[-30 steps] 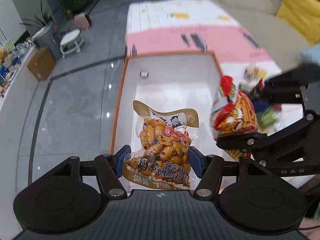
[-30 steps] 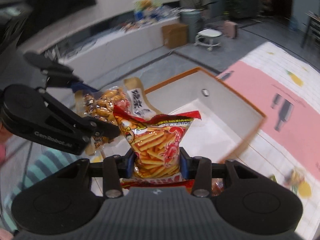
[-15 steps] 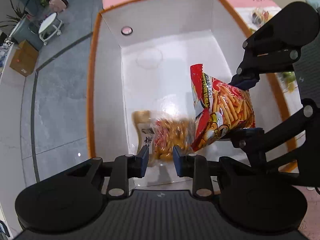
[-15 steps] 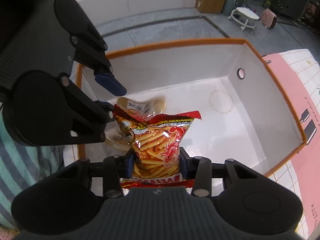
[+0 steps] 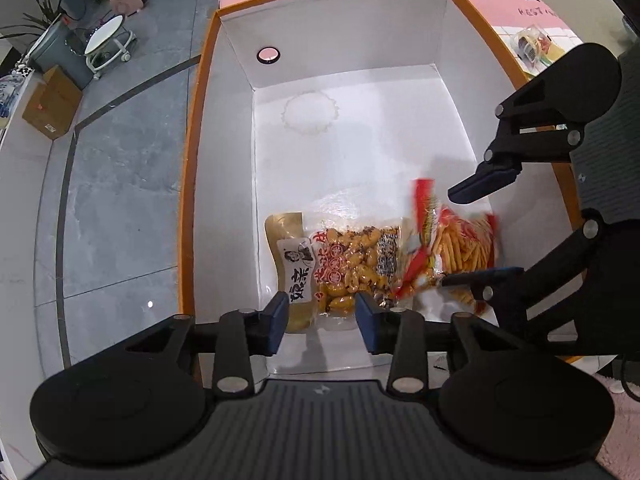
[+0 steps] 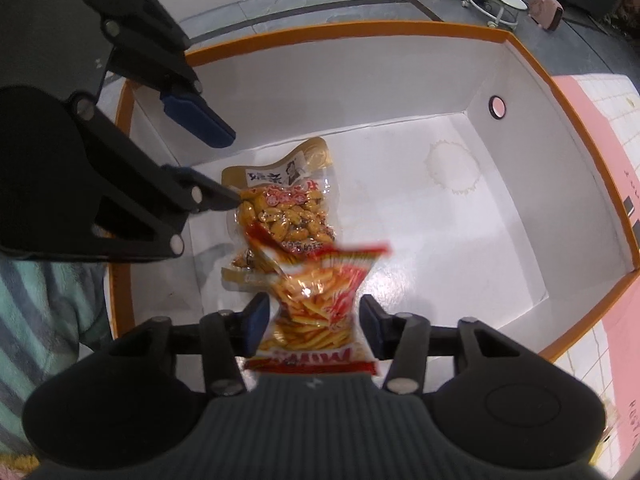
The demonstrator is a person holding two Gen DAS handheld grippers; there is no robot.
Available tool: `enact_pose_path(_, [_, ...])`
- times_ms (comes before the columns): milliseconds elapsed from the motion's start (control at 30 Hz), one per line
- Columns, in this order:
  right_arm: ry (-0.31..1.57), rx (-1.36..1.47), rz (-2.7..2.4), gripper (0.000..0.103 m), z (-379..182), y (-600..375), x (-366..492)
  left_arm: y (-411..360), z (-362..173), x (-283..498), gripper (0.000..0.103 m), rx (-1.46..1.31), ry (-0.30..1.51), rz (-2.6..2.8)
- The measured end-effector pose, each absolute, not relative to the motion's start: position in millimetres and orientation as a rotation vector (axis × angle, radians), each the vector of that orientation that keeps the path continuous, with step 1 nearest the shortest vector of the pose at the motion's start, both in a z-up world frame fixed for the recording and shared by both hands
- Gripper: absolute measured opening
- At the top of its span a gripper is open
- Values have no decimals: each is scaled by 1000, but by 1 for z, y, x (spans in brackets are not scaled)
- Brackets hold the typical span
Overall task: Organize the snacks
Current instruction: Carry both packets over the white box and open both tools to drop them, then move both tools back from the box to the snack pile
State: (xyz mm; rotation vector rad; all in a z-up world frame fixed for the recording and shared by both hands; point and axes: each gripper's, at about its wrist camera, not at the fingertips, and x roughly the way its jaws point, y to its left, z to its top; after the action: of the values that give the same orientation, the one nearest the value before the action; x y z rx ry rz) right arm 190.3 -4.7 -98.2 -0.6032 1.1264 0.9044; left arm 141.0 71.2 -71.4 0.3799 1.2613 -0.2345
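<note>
In the left wrist view, the nut packet point(image 5: 340, 268) is seen lying flat on the floor of the orange-rimmed box point(image 5: 188, 184), near its close end. It has been let go: the left gripper point(image 5: 322, 322) stands above it with its jaws just reopened, and nothing is pressed between the pads. A second ago the packet was carried between them.

In the right wrist view, the stick-snack bag point(image 6: 320, 308) is blurred between the jaws of the right gripper point(image 6: 316, 330), which have just been opening; gaps show at both pads, so the bag is judged released and dropping beside the nut packet point(image 6: 280, 208). Both snacks are thereby boxed.
</note>
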Motion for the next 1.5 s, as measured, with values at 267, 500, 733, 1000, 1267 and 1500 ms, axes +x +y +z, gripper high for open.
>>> enact_pose_path(267, [1074, -566, 895, 63, -83, -14, 182, 72, -54, 136, 58, 360, 1211, -214])
enact_pose_path(500, [989, -534, 853, 67, -54, -33, 163, 64, -24, 121, 60, 329, 1127, -192])
enact_pose_path(733, [878, -450, 766, 68, -22, -76, 133, 39, 11, 94, 61, 292, 969, -199])
enact_pose_path(1000, [756, -342, 625, 68, -4, -133, 95, -3, 31, 67, 62, 226, 815, -240])
enact_pose_path(1267, [706, -248, 433, 68, -19, -192, 65, -43, 12, 57, 62, 134, 820, -332])
enact_pose_path(1500, [761, -141, 259, 68, -58, -232, 66, -74, -25, 63, 63, 143, 879, -360])
